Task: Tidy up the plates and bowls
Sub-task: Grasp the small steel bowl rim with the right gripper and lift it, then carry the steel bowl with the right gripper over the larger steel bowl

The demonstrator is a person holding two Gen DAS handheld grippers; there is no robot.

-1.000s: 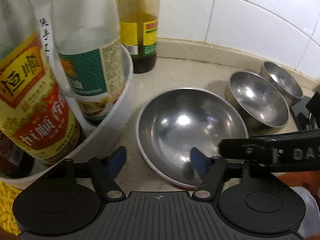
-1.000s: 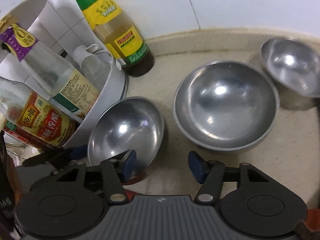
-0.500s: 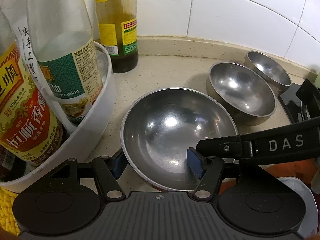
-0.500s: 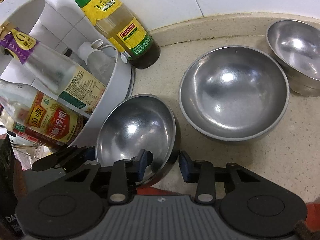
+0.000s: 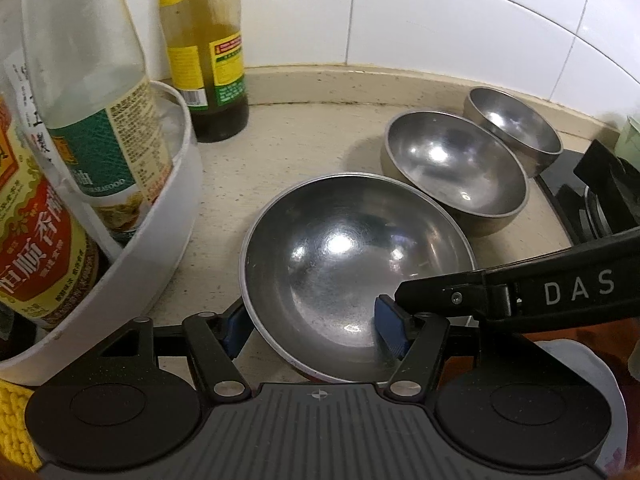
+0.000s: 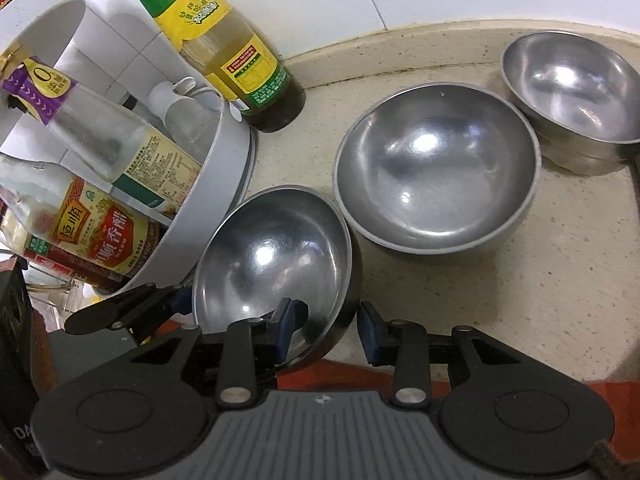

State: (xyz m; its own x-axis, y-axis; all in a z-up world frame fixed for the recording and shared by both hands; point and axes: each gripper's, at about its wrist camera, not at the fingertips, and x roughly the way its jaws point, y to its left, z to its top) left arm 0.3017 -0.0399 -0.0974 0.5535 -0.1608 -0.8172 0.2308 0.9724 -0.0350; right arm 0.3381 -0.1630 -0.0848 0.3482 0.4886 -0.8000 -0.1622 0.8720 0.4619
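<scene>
Three steel bowls stand in a row on the beige counter. The nearest and widest bowl (image 5: 352, 264) (image 6: 276, 264) sits by the front edge. A medium bowl (image 5: 456, 168) (image 6: 436, 168) and a small bowl (image 5: 516, 124) (image 6: 576, 88) lie beyond it. My left gripper (image 5: 313, 329) is open wide, its left pad outside the nearest bowl's left rim and its right pad inside. My right gripper (image 6: 328, 332) is closed down on the same bowl's right rim, with one pad inside and one outside.
A white tub (image 5: 160, 248) (image 6: 224, 184) of sauce bottles crowds the left, touching the nearest bowl. A dark bottle (image 5: 208, 60) (image 6: 240, 60) stands against the tiled wall. A black stove (image 5: 592, 200) borders the right, with a yellow cloth (image 5: 12, 432) at lower left.
My right gripper's fingers narrowed around the nearest bowl's right rim and have held that width. Both grippers edged forward over the bowl. The left gripper's opening is unchanged.
</scene>
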